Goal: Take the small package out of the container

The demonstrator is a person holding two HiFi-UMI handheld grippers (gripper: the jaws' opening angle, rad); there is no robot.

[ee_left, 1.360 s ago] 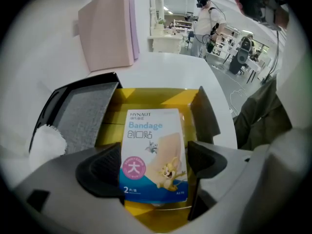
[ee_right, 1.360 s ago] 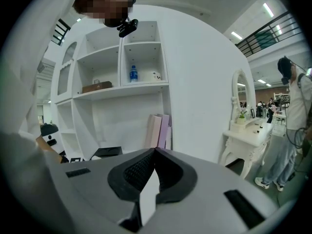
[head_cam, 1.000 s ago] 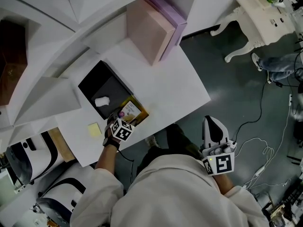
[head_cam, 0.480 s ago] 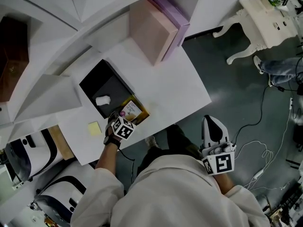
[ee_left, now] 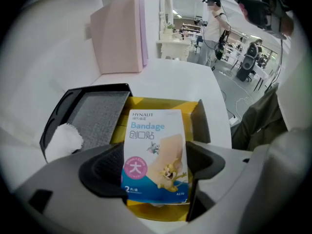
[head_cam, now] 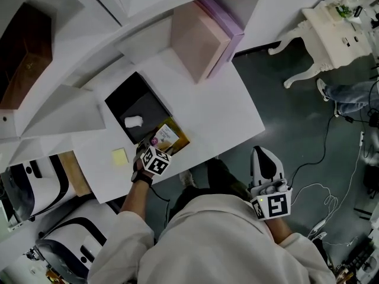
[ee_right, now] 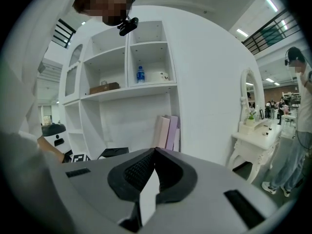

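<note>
Two jaws of the left gripper (ee_left: 155,161) are clamped on the bandage package (ee_left: 156,143), which is stood upright in the yellow container (ee_left: 204,123), long axis along the jaws, while the right gripper (ee_right: 152,172) is held well apart, jaws together.

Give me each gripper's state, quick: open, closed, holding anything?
Left gripper: closed on the package.
Right gripper: closed, empty.
</note>
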